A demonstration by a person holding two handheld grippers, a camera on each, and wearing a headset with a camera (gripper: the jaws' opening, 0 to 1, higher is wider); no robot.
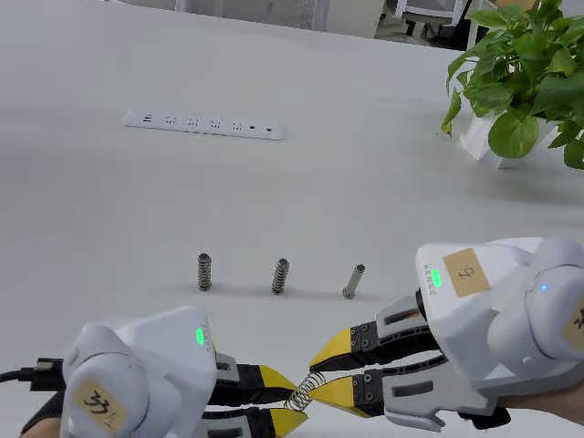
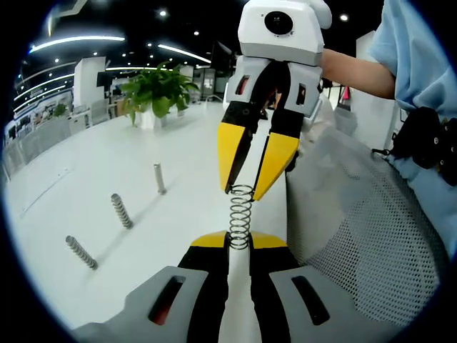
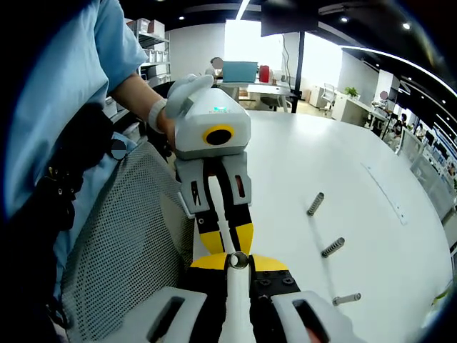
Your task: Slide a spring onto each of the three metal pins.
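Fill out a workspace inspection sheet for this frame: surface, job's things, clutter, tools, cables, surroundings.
Surface: white table, matte.
Job's things: left pin and middle pin already sprung; right pin bare; loose spring between the tools.
Clutter: power strip at the far side.
Tools: left tool and right tool each shut on one end of the loose spring.
Cables: black cable behind the left tool.
Surroundings: potted plant at the table's far right; mesh chair beside the person.

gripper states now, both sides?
Left hand-held gripper: closed on the spring.
Right hand-held gripper: closed on the same spring's other end.
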